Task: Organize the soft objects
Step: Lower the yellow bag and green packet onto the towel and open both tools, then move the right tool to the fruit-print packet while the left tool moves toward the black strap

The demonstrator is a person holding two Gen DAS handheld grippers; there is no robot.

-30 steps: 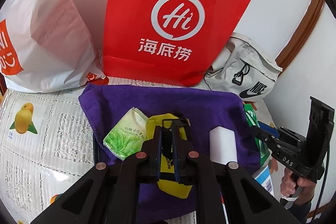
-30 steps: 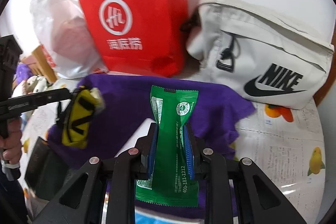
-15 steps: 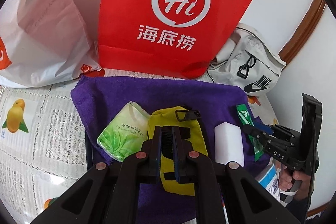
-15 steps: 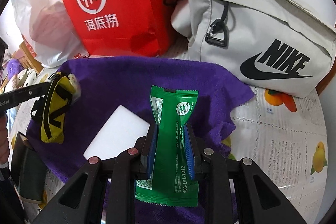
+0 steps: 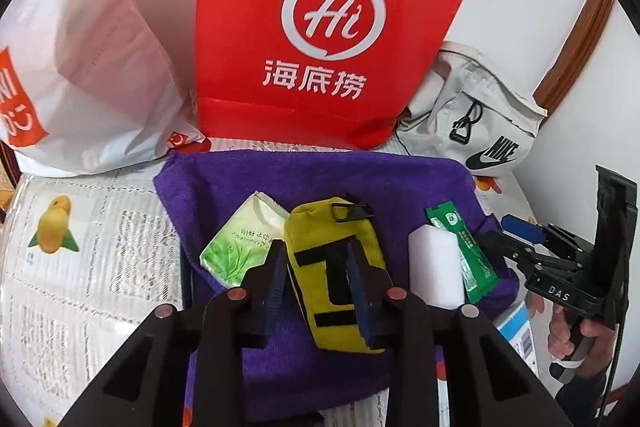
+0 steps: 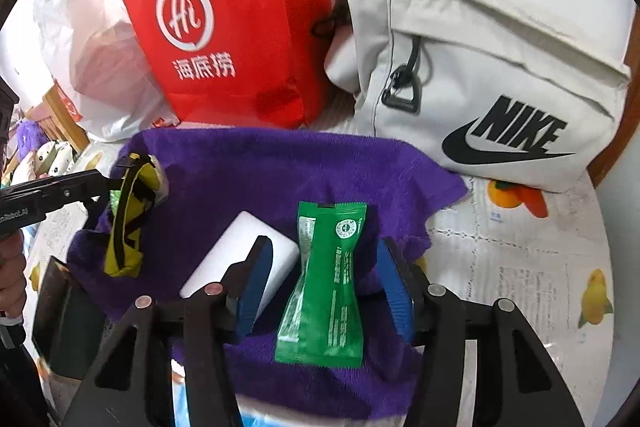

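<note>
Both claws spread — left claw (image 5: 318,277) astride the yellow pouch (image 5: 334,279), right claw (image 6: 326,285) around the green sachet (image 6: 326,283) — on the purple towel (image 6: 256,179).

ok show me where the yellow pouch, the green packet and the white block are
yellow pouch (image 5: 320,267), left wrist view, on its yellow front between the black stripes.
green packet (image 6: 332,267), right wrist view, on its pinched middle.
white block (image 5: 434,267), left wrist view, on its flat top face.
</note>
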